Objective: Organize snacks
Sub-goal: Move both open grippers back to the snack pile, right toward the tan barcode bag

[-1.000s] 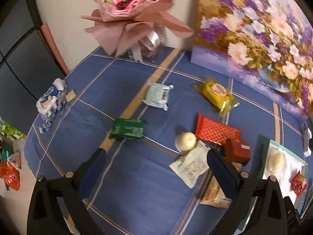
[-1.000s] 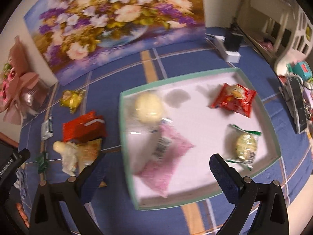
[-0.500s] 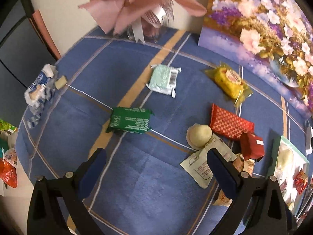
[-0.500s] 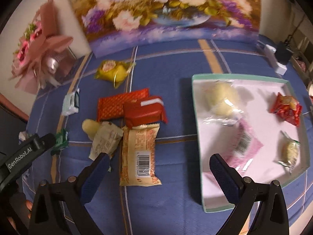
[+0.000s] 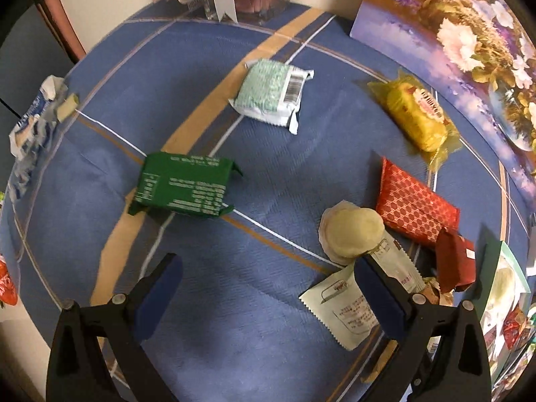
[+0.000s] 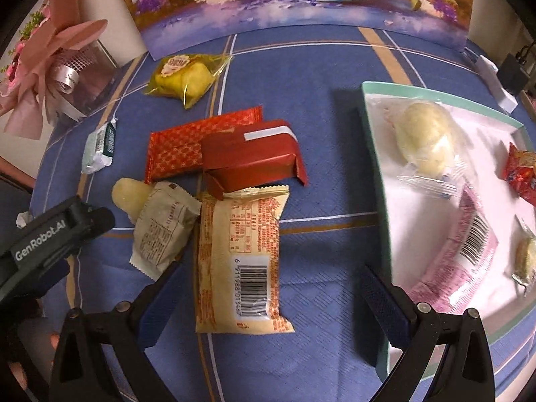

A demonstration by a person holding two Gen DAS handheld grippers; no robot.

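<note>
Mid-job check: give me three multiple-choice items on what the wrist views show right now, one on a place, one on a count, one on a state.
1. Where does the dark red packet lie?
A. in the tray
B. partly on the patterned red packet
C. beside the bouquet

2. How many snacks show in the tray, right wrist view?
A. one
B. two
C. four

3. How does the right gripper stand?
A. open, holding nothing
B. shut on the barcode packet
C. shut on the tray rim

Answers: 1 B, it overlaps that packet's right end. 2 C, a pale bun, a pink packet, a red one and a small one at the edge. 3 A, its fingers are spread either side of the beige barcode packet.
</note>
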